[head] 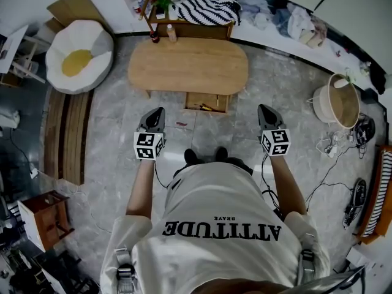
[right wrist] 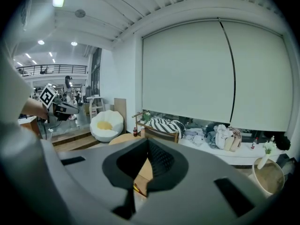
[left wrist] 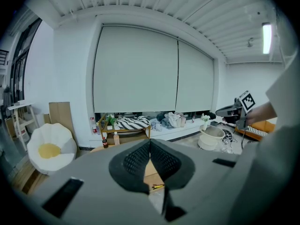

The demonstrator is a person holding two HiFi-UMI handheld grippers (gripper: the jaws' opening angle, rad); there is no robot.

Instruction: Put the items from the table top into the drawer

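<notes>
Facing the left gripper (head: 159, 111) and the right gripper (head: 264, 108): a light oval wooden table (head: 187, 65), its top bare, well apart from both jaw tips.
Left gripper state: jaws pressed together to a point, nothing between them; its own view shows the ribbed dark pads meeting at the tip.
Right gripper state: jaws likewise closed and empty, held level with the left one and aimed past the table's right end.
Drawer: a shallow wooden drawer (head: 206, 101) stands pulled out under the table's near edge, ahead of the grippers and between their lines.
Items: slim yellow and reddish things (head: 206, 107) lie inside the drawer, too small to name.
Beyond the table: a low wooden shelf (head: 196, 28) carries a black-and-white striped cloth (head: 205, 8); a dark bottle (head: 155, 37) and a pale bottle (head: 172, 33) stand near its left end.
Left of the left gripper: a white round cushion seat with a yellow centre (head: 78, 55).
Right of the right gripper: a tall woven basket (head: 320, 103).
Head view only: the whole bare table top and both grippers side by side.
Gripper views only: the pale lowered blinds (left wrist: 140, 69) above the shelf, with only a sliver of the drawer showing under the closed pads.
</notes>
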